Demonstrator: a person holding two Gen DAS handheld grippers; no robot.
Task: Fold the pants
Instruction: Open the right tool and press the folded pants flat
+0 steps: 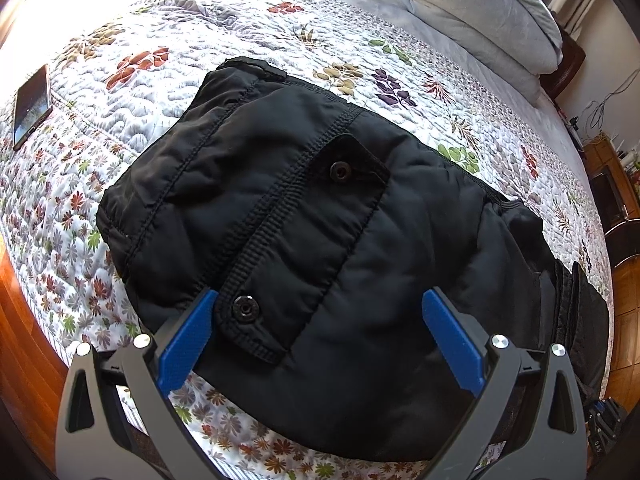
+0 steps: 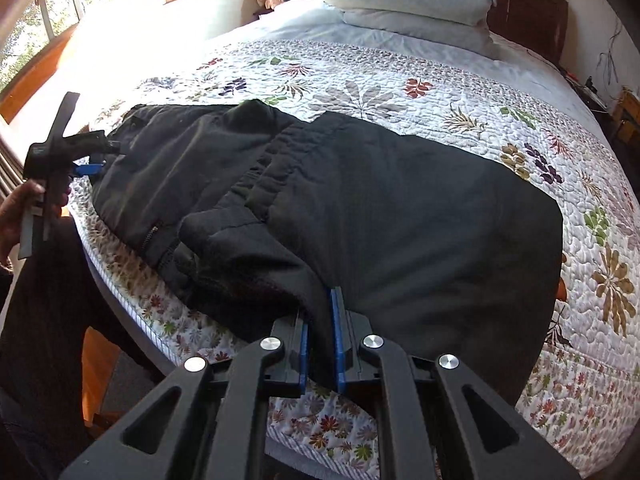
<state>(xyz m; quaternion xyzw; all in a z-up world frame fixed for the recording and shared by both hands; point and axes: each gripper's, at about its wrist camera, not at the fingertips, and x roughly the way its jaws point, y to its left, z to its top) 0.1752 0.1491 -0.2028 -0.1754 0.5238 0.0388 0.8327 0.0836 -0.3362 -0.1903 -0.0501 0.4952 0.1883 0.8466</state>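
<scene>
On the quilted floral bedspread, slick black pants lie bunched; left tongs gape, right tongs pinch their fabric.

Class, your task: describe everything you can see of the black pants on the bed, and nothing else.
The black pants are of a smooth, slightly puffy fabric and lie bunched and partly folded on the floral quilt, near the bed's edge. Ribbed seams run along them, a flapped pocket carries two dark snap buttons, and a zipper shows by the rumpled waist. The right gripper has its jaws shut on a fold at the near edge. The left gripper stands open over the pocket end.
</scene>
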